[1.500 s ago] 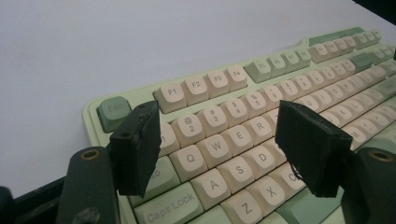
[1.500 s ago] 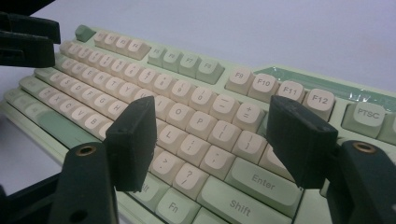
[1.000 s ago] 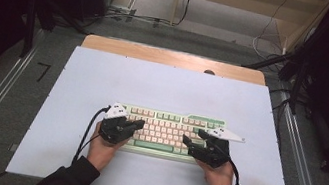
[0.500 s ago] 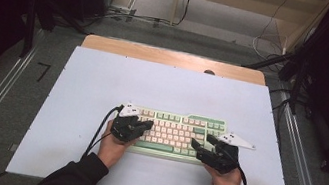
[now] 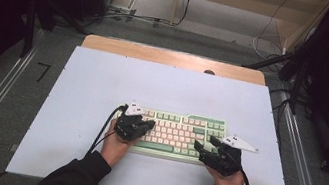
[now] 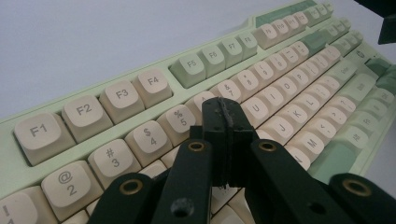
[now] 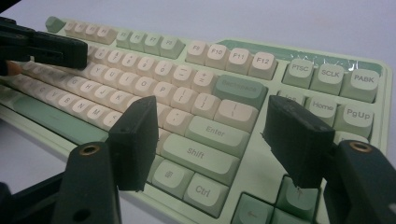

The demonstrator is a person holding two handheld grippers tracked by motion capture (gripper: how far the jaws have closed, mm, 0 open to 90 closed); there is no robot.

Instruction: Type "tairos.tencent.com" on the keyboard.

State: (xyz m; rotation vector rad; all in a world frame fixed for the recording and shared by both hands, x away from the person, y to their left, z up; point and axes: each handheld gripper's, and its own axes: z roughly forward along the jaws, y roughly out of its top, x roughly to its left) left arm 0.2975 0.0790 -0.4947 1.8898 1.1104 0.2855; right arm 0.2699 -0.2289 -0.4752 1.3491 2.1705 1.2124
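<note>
A green-and-cream keyboard (image 5: pixel 178 134) is seen lying flat on the white counter (image 5: pixel 103 82), nearer the near edge than the far edge, approx. centred between the left and right edges.

Left tongs (image 5: pixel 148 124) are held over the keyboard's left end, jaws pressed together w/ nothing between them. In the left gripper view the closed tips (image 6: pixel 225 122) are poised above the number/top letter rows, approx. by the 6 key; contact w/ a key cannot be told.

Right tongs (image 5: pixel 204 147) are held at the keyboard's right end, near its front edge, jaws wide apart and clamped on nothing. In the right gripper view the gap (image 7: pixel 212 135) frames Enter, Shift and Ctrl, one pad above the arrow-key area.

Both hands are seen entering from the near edge, in dark sleeves (image 5: pixel 69 178).
</note>
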